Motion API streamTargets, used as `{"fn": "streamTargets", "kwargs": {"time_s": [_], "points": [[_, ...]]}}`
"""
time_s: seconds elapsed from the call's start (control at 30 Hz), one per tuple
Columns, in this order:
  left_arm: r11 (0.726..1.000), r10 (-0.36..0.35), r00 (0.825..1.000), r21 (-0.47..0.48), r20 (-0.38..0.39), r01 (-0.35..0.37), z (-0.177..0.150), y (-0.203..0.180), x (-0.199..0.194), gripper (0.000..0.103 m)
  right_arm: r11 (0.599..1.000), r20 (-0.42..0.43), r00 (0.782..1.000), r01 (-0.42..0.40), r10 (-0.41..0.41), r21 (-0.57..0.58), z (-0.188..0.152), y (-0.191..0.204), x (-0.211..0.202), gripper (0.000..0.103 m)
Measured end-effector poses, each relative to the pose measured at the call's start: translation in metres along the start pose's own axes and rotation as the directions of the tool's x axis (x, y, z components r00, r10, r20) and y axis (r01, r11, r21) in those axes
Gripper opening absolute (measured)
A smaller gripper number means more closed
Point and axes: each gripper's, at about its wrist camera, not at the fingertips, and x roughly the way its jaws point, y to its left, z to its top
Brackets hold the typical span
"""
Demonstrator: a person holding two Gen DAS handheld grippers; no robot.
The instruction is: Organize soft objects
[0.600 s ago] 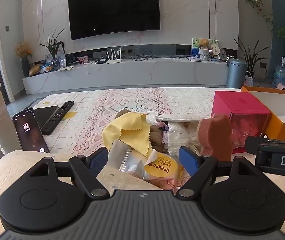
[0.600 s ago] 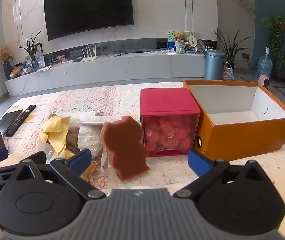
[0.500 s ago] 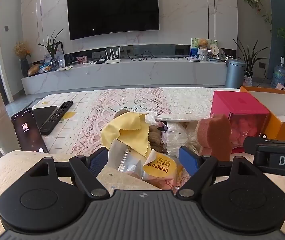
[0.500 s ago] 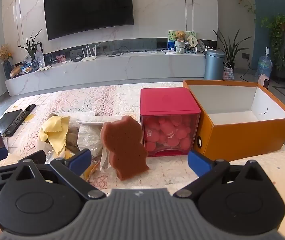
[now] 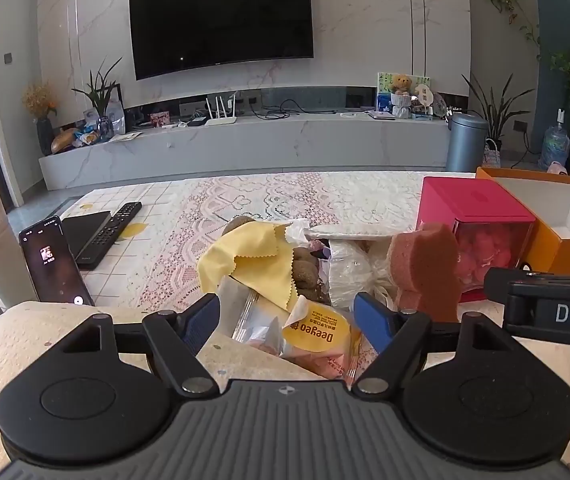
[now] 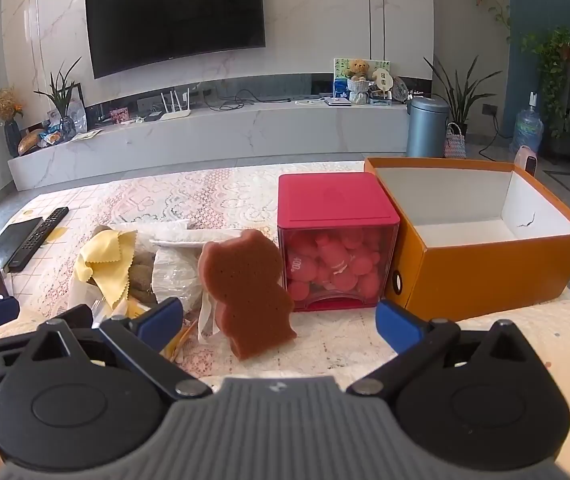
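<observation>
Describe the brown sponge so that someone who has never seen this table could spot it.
Find the open orange box, then the red-lidded cube to its left. The brown sponge stands upright just left of that cube, beside a pile of wrappers. It alone is bear-shaped and porous.

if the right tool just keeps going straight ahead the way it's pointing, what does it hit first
Most likely the bear-shaped brown sponge, standing upright just ahead between the open fingers of the right tool, slightly left of centre. Behind it sits the red-lidded box. Depth is hard to judge here.
</observation>
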Motion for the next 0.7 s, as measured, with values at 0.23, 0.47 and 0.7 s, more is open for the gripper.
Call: {"fn": "streamTargets", "kwargs": {"time_s": [0.23,0.47,0.7], "points": [[1.0,-0.001,1.0,0.001,0.0,0.001,0.0005,-0.0004,-0.0006,0.09,1.0,0.009,1.0,0.004,-0.004,-0.003,-0.001,0.0,-0.0018,0.101],[1.0,-0.001,1.0,0.002,0.001,0.001,0.0004,-0.0006,-0.0007,0.09,1.0,0.013,1.0,0.004,-0.004,-0.005,-0.0002,0.0005,-0.0027,0.1],[1.0,-0.001,1.0,0.001,0.001,0.001,0.0007,-0.0006,-0.0008,0.09,1.0,0.013,1.0,0.006,-0.006,-0.005,0.0002,0.0007,-0.0037,0.101]]}}
